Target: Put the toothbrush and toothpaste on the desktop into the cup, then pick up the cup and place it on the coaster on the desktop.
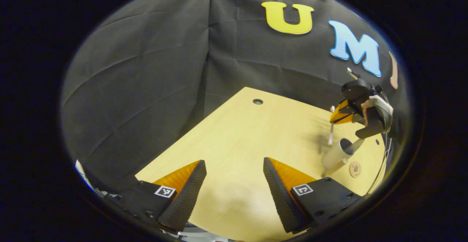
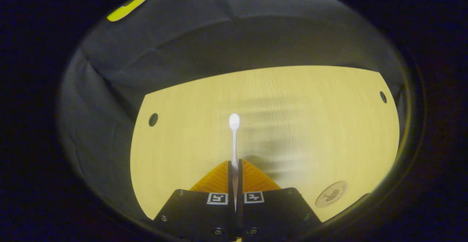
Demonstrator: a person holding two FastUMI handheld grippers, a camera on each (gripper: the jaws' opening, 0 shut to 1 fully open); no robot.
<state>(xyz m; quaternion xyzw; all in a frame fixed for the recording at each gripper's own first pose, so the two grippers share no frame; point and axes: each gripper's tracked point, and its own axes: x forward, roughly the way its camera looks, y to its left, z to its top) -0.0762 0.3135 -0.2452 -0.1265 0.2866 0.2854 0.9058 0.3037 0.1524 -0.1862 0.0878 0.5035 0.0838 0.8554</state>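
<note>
While the left gripper (image 1: 234,187) is being held low over the near part of the table (image 1: 248,132), its jaws are being kept spread wide apart, with nothing between them but bare pale wood. In the left gripper view, the right gripper (image 1: 338,119) is being seen farther off at the right side, carried in a hand (image 1: 378,110) above the table. A toothbrush (image 1: 331,130) is being gripped there and is hanging roughly upright just beside the rim of the cup (image 1: 334,154). The cup is being seen tilted in this view (the fisheye bends things at the edge, so its true lean cannot be told), and a white tube, apparently the toothpaste (image 1: 356,147), is being seen sticking out of its mouth. The round wooden coaster (image 1: 355,169) is lying flat on the table just beside the cup's base, apart from it.

In the right gripper view, the right gripper (image 2: 236,167) is being shown with its jaws clenched on the toothbrush (image 2: 234,136), whose handle is being pinched between both fingers and whose white head is pointing away from the camera, above the table (image 2: 292,106). The coaster (image 2: 331,194) is being seen at the lower right, flat on the wood, well apart from the brush.
</note>
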